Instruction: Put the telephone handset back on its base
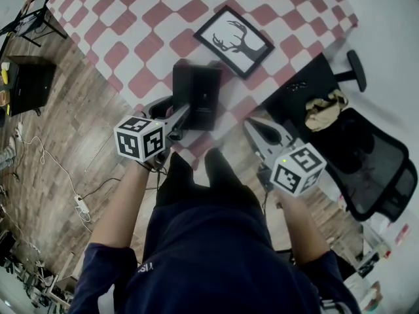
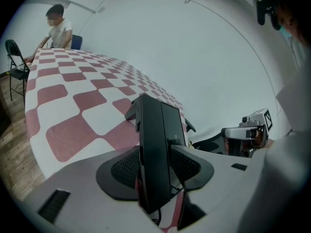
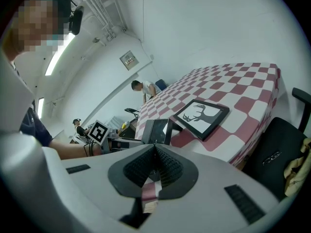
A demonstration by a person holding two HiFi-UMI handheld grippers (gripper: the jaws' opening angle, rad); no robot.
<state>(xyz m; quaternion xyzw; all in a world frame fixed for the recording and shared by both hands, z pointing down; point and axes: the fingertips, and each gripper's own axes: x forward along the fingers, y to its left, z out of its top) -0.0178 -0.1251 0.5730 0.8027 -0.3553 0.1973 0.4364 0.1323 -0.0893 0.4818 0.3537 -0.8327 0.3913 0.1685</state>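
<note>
left tongs (image 1: pixel 181 114): clamped on the handset's (image 1: pixel 196 97) near end, slab on edge, probably to steer it down.
handset: at the counter's (image 1: pixel 131 18) near edge, near of the deer picture (image 1: pixel 234 41).
base: can't tell it apart from the handset.
right tongs (image 1: pixel 255 131): closed, empty, right of the handset; looks idle.

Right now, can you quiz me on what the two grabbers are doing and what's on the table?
1. True or false: the right gripper is holding something.
2. What is the left gripper clamped on? A) a cup B) the black telephone C) a book
3. Fill in: the framed picture on the checkered tablecloth shows a ____.
Key: 1 false, its jaws are shut on nothing; 2 B; 3 deer.
</note>
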